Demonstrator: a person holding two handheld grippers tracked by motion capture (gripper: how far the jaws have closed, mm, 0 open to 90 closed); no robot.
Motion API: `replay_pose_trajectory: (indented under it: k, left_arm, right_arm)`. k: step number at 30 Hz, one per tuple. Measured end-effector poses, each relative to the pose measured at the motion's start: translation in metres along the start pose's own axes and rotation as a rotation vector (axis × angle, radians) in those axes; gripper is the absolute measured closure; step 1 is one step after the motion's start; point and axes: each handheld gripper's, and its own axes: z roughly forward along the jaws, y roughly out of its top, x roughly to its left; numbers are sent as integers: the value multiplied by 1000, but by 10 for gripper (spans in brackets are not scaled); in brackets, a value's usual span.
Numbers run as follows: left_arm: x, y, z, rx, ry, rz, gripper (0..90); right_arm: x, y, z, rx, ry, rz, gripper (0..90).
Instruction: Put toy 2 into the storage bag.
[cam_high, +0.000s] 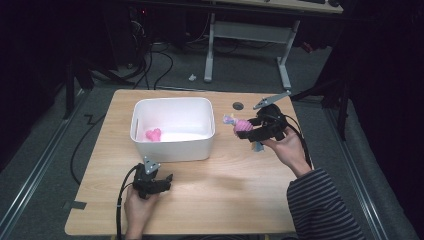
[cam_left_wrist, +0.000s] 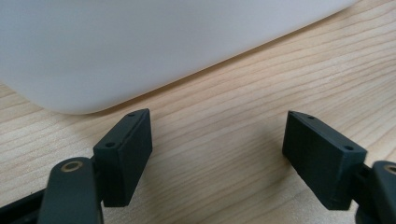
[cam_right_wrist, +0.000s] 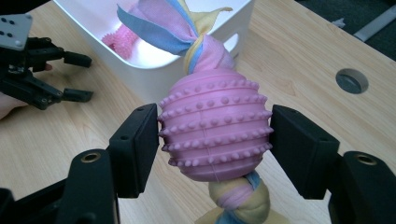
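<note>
Pink studded toy (cam_right_wrist: 215, 130) sits clamped between the right gripper (cam_right_wrist: 215, 154) jaws — left gripper (cam_left_wrist: 217, 154) jaws gape empty.

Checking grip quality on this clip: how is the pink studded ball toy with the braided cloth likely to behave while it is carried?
The pink ball toy sits between the pads of the right hand-held gripper; its rubbery-looking studs probably resist slipping. The braided cloth looks floppy, so it will likely dangle and swing. Set down, the rounded body could roll, though the knot may stop it.

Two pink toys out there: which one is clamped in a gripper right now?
The studded pink ball with braided cloth tails, held between the right gripper fingers beside the white bin. The other, a small pink toy, lies loose inside the bin.
</note>
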Motion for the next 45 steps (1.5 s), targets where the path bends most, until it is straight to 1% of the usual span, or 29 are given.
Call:
replay_pose_trajectory:
  k: [12,21,30,45]
  left_arm:
    - [0,0,0,0,0,0,245]
    - [0,0,0,0,0,0,245]
    - [0,0,0,0,0,1,244]
    - [0,0,0,1,0,1,244]
  right_arm:
    - [7,28,5,-12,25,-29,345]
    - [11,42,9,-11,40,-48,346]
    - [13,55,13,-18,55,-48,345]
    - [20,82,33,7,71,-76,345]
